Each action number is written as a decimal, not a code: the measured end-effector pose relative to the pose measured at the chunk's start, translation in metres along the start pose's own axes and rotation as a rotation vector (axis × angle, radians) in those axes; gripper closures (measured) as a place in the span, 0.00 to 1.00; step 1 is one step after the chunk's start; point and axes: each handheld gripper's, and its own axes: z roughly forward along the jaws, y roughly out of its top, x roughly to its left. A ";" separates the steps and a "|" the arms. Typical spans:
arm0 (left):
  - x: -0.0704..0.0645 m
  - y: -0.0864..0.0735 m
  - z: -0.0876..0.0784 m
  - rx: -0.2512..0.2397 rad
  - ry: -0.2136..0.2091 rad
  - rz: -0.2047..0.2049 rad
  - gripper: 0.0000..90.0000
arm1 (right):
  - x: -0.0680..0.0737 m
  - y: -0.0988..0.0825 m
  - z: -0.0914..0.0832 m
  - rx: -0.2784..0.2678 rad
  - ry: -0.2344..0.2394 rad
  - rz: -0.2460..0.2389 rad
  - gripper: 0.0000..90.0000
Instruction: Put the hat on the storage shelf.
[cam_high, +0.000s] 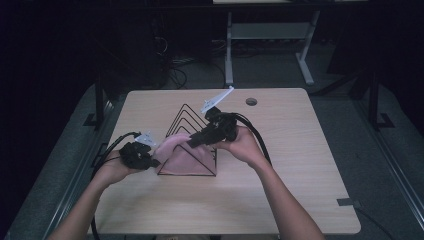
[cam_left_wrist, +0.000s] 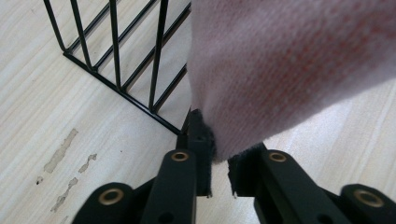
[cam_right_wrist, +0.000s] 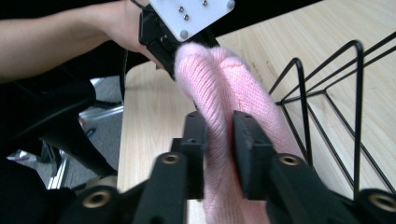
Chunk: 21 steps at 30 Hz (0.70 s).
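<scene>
A pink knitted cloth hangs across the front of a black wire rack of triangular dividers in the middle of the table. My left gripper is at the rack's left front corner and is shut on one end of the cloth, pinching its edge between the pads. My right gripper reaches in from the right above the rack. Its jaws press a rolled fold of the cloth from both sides. The cloth stretches between the two grippers.
The rack's wire base lies on the light wooden table, with bare surface to the right and front. A round cable hole sits near the far edge. Beyond the table stands a white desk frame.
</scene>
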 end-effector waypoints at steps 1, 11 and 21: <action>0.000 0.000 -0.001 -0.007 0.006 0.005 0.82 | 0.000 -0.001 -0.001 -0.007 0.000 0.003 0.77; -0.003 0.001 -0.009 -0.029 0.006 0.007 0.76 | 0.003 -0.005 -0.014 -0.042 -0.017 -0.006 0.74; -0.002 -0.001 -0.012 -0.057 0.004 -0.013 0.70 | 0.001 -0.014 -0.026 -0.036 -0.059 -0.016 0.64</action>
